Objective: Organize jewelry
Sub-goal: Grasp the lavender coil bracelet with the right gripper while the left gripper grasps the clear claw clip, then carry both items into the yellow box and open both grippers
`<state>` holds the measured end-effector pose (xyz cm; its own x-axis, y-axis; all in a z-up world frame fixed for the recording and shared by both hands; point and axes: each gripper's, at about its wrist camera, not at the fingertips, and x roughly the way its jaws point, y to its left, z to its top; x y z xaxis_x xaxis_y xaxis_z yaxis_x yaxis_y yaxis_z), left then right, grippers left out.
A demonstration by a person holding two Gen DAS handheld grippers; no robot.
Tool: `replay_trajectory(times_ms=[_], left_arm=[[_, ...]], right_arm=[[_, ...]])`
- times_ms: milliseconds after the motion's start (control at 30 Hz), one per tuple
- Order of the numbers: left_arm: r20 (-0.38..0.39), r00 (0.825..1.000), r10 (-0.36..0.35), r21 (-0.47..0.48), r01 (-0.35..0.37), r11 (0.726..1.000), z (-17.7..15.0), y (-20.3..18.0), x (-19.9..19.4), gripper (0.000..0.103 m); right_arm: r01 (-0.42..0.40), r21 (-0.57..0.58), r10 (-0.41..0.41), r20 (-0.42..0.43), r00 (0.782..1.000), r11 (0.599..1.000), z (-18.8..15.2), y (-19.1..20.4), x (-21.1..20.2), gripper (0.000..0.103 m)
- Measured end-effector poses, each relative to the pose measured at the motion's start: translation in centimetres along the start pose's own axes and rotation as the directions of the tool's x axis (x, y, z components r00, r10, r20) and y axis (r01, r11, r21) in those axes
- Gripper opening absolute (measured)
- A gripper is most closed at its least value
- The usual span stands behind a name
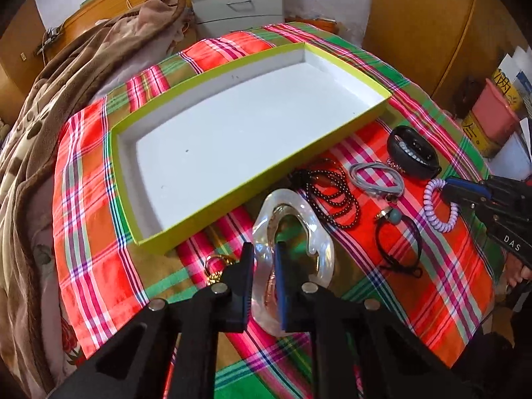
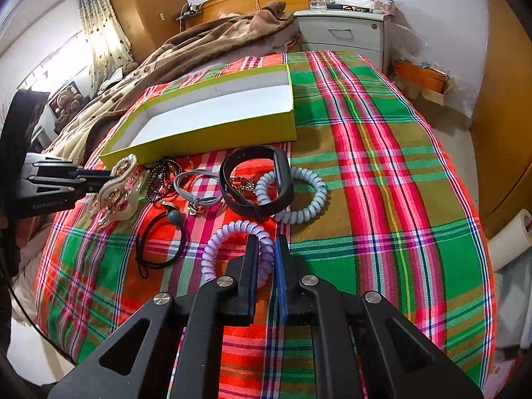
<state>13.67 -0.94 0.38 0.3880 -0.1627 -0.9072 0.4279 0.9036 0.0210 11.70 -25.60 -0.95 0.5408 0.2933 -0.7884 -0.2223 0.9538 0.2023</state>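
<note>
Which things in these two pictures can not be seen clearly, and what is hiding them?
- Gold trinket, left wrist view: mostly behind the left gripper, which grips the clear hair clip.
- Small metal charms, right wrist view: inside the black band, too small to identify.
- Lilac coil tie, right wrist view: near side behind the right gripper.

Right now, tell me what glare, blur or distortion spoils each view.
Left wrist view: fisheye bends the yellow box, dark corners, glare on the clear clip. Right wrist view: bright window washes out the curtain, the plaid cloth bulges outward; both are sharp centrally.
</note>
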Motion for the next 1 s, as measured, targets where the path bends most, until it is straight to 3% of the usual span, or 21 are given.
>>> replay_trajectory(times_ms=[233, 433, 800, 1000], left_arm=[[-0.039, 0.999, 0.018, -0.002, -0.018, 1.0, -0.3, -0.5, 1.3, 0.015], [-0.021, 0.999, 0.026, -0.01, -0.026, 1.0, -0.6, -0.9, 1.1, 0.013], [0.047, 0.999, -0.004, -0.069, 0.008, 0.998, -0.2, -0.4, -2.1, 0.012], [0.088, 0.996, -0.014, -0.113, 0.024, 0.993, 0.8, 0.9, -3.9, 0.012]], right_arm=[[-0.003, 0.013, 0.003, 0.013, 1.0, 1.0, 0.1, 0.1, -0.3, 0.01], [-0.004, 0.017, 0.003, 0.033, 0.999, 1.0, 0.5, 0.1, -1.0, 0.01], [-0.021, 0.033, 0.018, 0.084, 0.996, 0.999, 1.8, 0.2, -2.7, 0.01], [-0.031, 0.02, 0.028, 0.133, 0.991, 0.999, 4.2, 0.6, -3.6, 0.01]])
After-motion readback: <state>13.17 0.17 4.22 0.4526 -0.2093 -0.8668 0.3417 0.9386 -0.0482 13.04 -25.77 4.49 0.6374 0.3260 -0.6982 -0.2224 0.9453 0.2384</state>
